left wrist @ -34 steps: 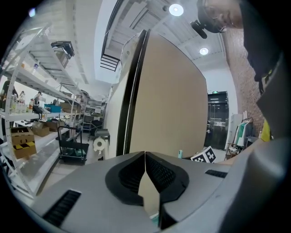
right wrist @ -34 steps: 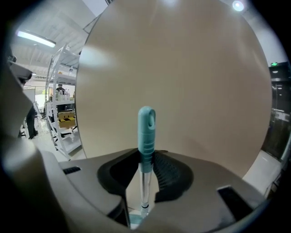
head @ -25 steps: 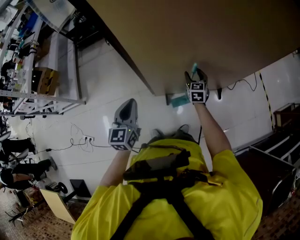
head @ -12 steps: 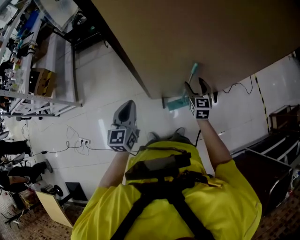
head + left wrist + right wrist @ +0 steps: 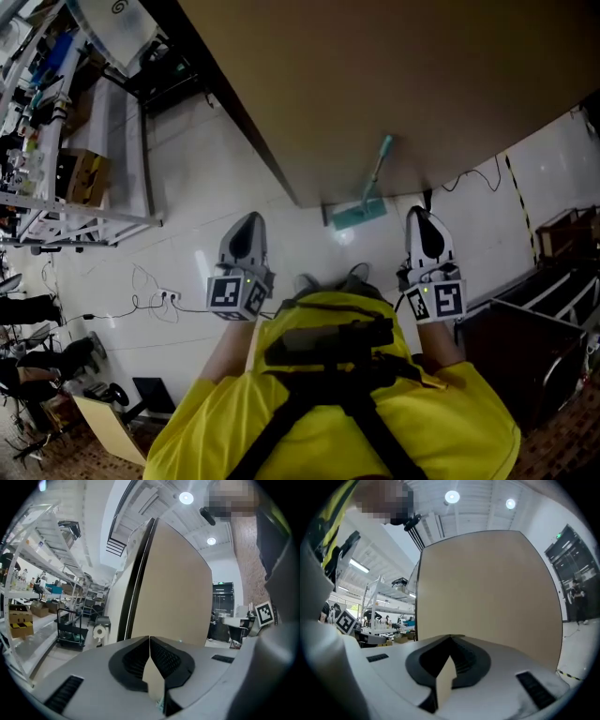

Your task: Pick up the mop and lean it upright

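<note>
The mop stands leaning on the tall brown panel (image 5: pixel 394 75). Its teal head (image 5: pixel 356 214) rests on the white floor and its teal handle (image 5: pixel 379 167) runs up the board. My right gripper (image 5: pixel 421 216) is shut and empty, held close to my body, to the right of the mop head and apart from it. My left gripper (image 5: pixel 251 221) is shut and empty too, left of the mop. In the left gripper view the jaws (image 5: pixel 150 640) meet in front of the panel (image 5: pixel 173 588). The right gripper view shows shut jaws (image 5: pixel 451 639) facing the same board (image 5: pixel 487 588).
Metal shelving (image 5: pixel 84 141) with a cardboard box (image 5: pixel 80 173) stands at the left. A power strip and cables (image 5: pixel 159 295) lie on the floor. A dark frame (image 5: pixel 553 309) sits at the right. A black cart (image 5: pixel 70 630) stands beside the panel's edge.
My right gripper has let go of the mop handle, drawn back toward me and shut its jaws. The mop stays leaning on the panel. The left gripper has barely moved.
</note>
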### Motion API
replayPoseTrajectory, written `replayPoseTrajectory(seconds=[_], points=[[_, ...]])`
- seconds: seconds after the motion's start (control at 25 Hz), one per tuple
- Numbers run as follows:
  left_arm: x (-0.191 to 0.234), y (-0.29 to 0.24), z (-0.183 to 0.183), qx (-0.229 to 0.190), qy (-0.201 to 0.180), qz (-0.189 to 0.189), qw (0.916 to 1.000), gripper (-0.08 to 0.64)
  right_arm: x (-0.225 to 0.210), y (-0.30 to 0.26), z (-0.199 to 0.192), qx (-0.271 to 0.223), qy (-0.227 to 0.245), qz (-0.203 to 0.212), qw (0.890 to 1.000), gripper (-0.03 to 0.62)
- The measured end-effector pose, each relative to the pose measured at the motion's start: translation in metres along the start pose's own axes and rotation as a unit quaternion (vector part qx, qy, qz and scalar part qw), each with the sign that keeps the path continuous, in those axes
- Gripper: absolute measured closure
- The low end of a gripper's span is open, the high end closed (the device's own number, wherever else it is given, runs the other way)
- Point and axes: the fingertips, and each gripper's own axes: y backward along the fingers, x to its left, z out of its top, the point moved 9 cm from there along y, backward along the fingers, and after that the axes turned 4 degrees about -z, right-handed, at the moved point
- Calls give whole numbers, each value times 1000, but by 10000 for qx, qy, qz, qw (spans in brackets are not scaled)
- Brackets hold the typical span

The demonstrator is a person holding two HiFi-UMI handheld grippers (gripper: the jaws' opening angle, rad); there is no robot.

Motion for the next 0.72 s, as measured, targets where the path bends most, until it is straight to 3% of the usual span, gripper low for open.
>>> replayPoseTrajectory(seconds=[0.12, 0.48, 0.6, 0.72], points=[[0, 1, 2, -18, -58, -65, 10000, 549, -1, 3, 3, -58, 0, -142, 9999, 586], [-15, -14, 4, -206, -85, -485, 9986, 547, -23, 2, -21, 369, -198, -194, 9989, 586], [-21, -17, 4, -75, -145, -573, 9982, 463, -23, 2, -27, 416, -285, -220, 9985, 586], [-23, -20, 1, -26, -133, -612, 9980, 463, -24, -3, -30, 461, -322, -171, 9983, 586]])
